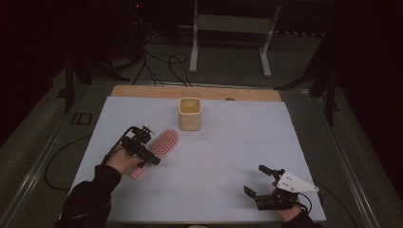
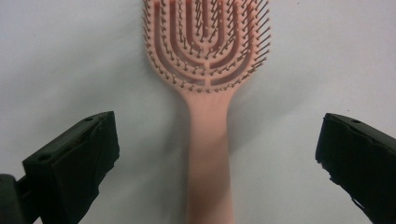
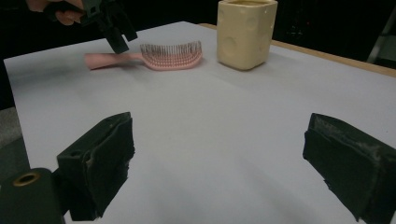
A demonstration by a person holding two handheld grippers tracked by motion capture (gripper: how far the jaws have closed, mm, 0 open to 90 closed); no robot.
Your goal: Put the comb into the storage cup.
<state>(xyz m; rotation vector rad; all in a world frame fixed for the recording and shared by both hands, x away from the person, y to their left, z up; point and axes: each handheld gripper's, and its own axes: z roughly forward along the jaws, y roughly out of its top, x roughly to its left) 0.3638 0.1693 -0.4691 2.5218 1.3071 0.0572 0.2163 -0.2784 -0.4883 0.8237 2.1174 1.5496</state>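
A pink hairbrush (image 1: 165,141) lies bristles-up on the white sheet at the left, its handle pointing toward the person. My left gripper (image 1: 148,145) hovers just over that handle. In the left gripper view the jaws stand wide apart on either side of the handle (image 2: 208,154) without touching it, and the brush head (image 2: 205,42) is ahead. My right gripper (image 1: 255,179) rests near the front right edge, open with nothing between its jaws. From the right gripper view (image 3: 219,140) the hairbrush (image 3: 173,56) and the left gripper (image 3: 114,28) lie across the sheet.
A cream square cup (image 1: 190,114) stands upright at the back centre, just beyond the brush head; it also appears as the cup (image 3: 245,32) in the right gripper view. The white sheet (image 1: 223,142) covers a wooden table (image 1: 142,91). A metal stand (image 1: 194,47) and cables lie on the floor behind.
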